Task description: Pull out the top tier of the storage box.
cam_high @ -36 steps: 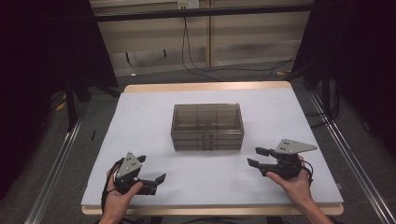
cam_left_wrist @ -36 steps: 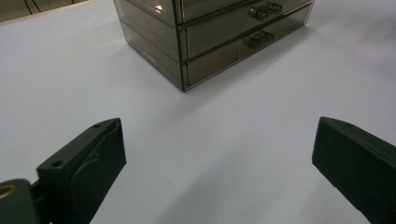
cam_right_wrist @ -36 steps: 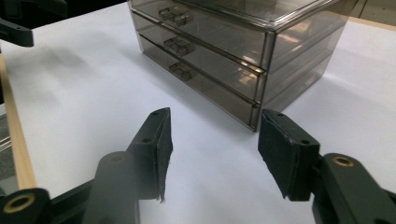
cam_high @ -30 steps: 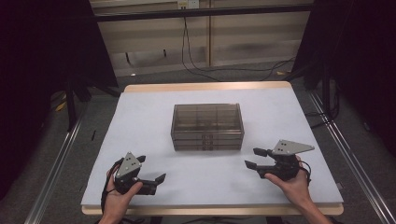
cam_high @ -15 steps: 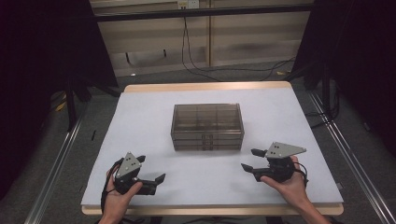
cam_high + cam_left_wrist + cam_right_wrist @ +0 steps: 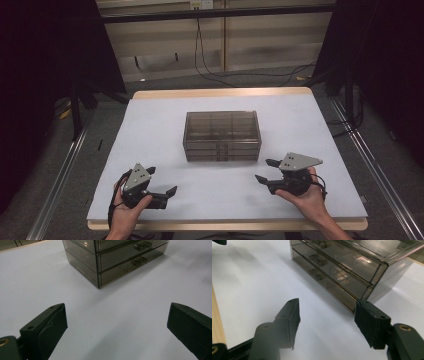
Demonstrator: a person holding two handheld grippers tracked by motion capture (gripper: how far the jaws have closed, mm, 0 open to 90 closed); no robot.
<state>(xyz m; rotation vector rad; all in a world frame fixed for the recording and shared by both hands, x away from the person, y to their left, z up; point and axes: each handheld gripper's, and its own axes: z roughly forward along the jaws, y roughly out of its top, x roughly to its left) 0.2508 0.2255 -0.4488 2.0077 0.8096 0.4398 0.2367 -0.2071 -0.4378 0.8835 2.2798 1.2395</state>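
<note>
Left claw (image 6: 162, 181) gapes wide, jaws well apart and empty, held low over the white worktop (image 6: 150, 130) on the near-left side of the drawer box (image 6: 222, 136). Right claw (image 6: 265, 171) is spread open too, nothing between its jaws, sitting just off the box's near-right corner and closer to it than the left one. The smoky see-through drawer box stands upright mid-worktop, its drawer fronts facing the person, small handles (image 6: 315, 258) down the centre. Each hand (image 6: 305, 197) cradles its tool near the worktop's front edge.
</note>
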